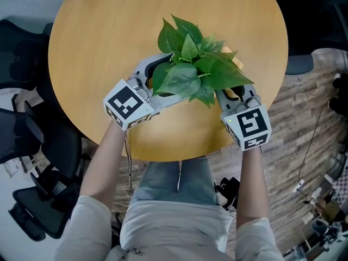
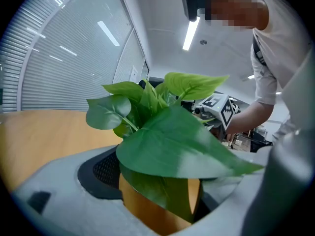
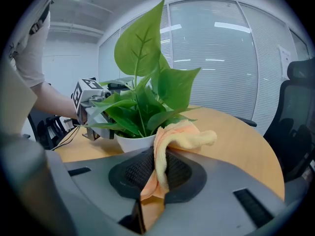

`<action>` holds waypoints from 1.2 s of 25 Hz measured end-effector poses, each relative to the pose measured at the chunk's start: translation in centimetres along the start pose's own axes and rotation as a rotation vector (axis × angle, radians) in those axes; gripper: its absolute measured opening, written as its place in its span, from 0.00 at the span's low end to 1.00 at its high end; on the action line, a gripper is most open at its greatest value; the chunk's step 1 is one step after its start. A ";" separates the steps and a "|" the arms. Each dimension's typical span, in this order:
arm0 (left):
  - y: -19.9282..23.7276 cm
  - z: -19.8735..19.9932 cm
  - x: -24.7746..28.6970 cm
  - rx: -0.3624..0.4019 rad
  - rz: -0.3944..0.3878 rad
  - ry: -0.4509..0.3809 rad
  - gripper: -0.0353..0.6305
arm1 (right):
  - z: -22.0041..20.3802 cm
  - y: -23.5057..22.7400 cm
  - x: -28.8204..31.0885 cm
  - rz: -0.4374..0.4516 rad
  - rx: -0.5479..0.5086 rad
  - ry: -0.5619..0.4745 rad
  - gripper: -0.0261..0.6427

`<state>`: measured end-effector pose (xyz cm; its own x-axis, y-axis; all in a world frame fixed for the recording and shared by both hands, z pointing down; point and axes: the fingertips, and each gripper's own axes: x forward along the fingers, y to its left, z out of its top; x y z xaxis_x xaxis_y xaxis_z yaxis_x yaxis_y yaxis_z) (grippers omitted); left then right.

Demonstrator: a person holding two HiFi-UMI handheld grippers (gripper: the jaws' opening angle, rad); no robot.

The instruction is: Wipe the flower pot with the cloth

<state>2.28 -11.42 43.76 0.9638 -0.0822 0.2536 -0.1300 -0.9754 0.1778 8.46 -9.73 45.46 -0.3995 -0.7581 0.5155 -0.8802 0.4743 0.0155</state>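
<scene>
looking down, we count one round wooden table point(image 1: 103, 48), one flower pot, one cloth and two grippers. at the left, our left gripper point(image 1: 159, 83) reaches in under the foliage with its two jaws wide apart. only a broad leaf point(image 2: 172, 146) hangs between them, and we cannot tell whether they touch the pot. on the table between the two grippers, the single white flower pot point(image 3: 132, 142) stands upright, its green plant point(image 1: 191, 69) spreading over both. just to its right, the one yellow cloth point(image 3: 182, 135) lies against the pot's rim. our right gripper point(image 3: 147, 205) has its two jaws closed on the cloth's lower end.
</scene>
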 end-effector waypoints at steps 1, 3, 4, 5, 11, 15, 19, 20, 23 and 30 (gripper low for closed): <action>0.0 0.0 0.0 -0.004 0.009 -0.001 0.71 | -0.1 0.1 0.0 0.002 -0.002 0.002 0.11; 0.0 -0.1 0.0 -0.011 0.027 -0.003 0.71 | -0.1 0.2 -0.1 0.004 -0.004 0.005 0.11; 0.0 -0.1 -0.1 -0.014 0.037 -0.003 0.71 | -0.1 0.3 -0.1 0.004 -0.004 0.005 0.11; -0.1 -0.1 -0.1 -0.018 0.047 -0.001 0.71 | -0.2 0.4 -0.2 0.005 -0.003 0.006 0.11; -0.6 -0.1 0.0 -0.045 0.117 0.004 0.71 | -0.7 1.1 -0.8 0.011 0.001 0.008 0.11; -0.5 -0.1 0.1 -0.064 0.173 0.006 0.71 | -0.9 1.3 -0.8 0.013 0.001 0.010 0.11; -0.5 -0.2 0.4 -0.095 0.223 0.009 0.70 | -1.3 1.4 -1.1 0.018 0.005 0.013 0.11; -0.5 -0.2 0.5 -0.103 0.235 0.008 0.70 | -1.4 1.5 -1.1 0.019 0.006 0.013 0.11; -0.5 -0.1 0.7 -0.121 0.279 0.005 0.70 | -1.5 1.6 -1.2 0.020 0.008 0.013 0.11; -0.5 -0.1 0.8 -0.145 0.378 0.001 0.70 | -1.7 2.3 -1.4 0.030 0.008 0.018 0.11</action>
<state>3.08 -10.94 43.98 0.8417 -0.4292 0.3275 -0.5067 -0.8375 0.2047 7.45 -6.76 46.24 -0.4214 -0.7351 0.5311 -0.8698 0.4934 -0.0072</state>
